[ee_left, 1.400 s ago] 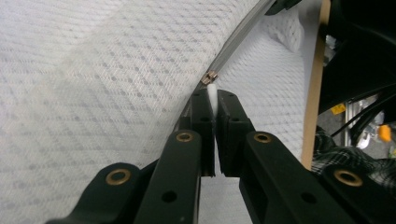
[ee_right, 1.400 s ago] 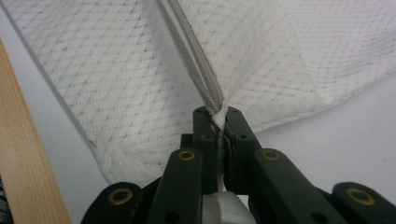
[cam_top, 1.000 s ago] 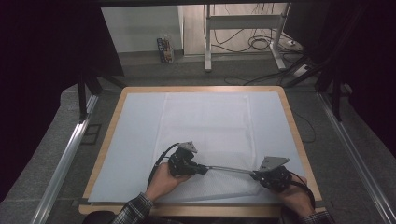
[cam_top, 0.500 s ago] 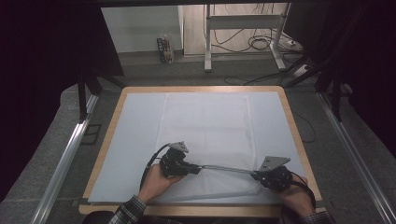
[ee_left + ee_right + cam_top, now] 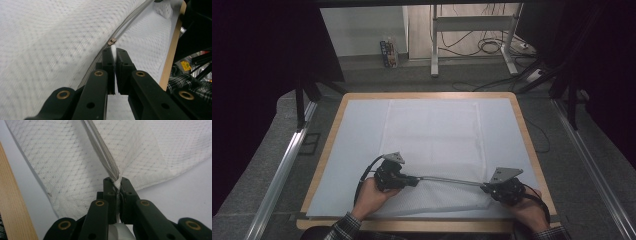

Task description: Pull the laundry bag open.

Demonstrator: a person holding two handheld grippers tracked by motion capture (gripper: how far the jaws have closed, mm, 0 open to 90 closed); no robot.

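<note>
Left gripper [image 5: 114,53]: jaws pressed together on the white pull tab [image 5: 113,49] of a small metal zipper slider [image 5: 112,41].
Right gripper [image 5: 116,182]: jaws clamped on the bunched end of the grey zipper [image 5: 106,153].
Mesh bag [image 5: 432,135]: white, diamond-patterned netting, flat and rectangular, lying mid-table, its near edge lifted between the two grippers.
Zipper line: taut and straight from gripper to gripper along the near edge.
Table [image 5: 326,134]: pale sheet over a light wooden rim.
</note>
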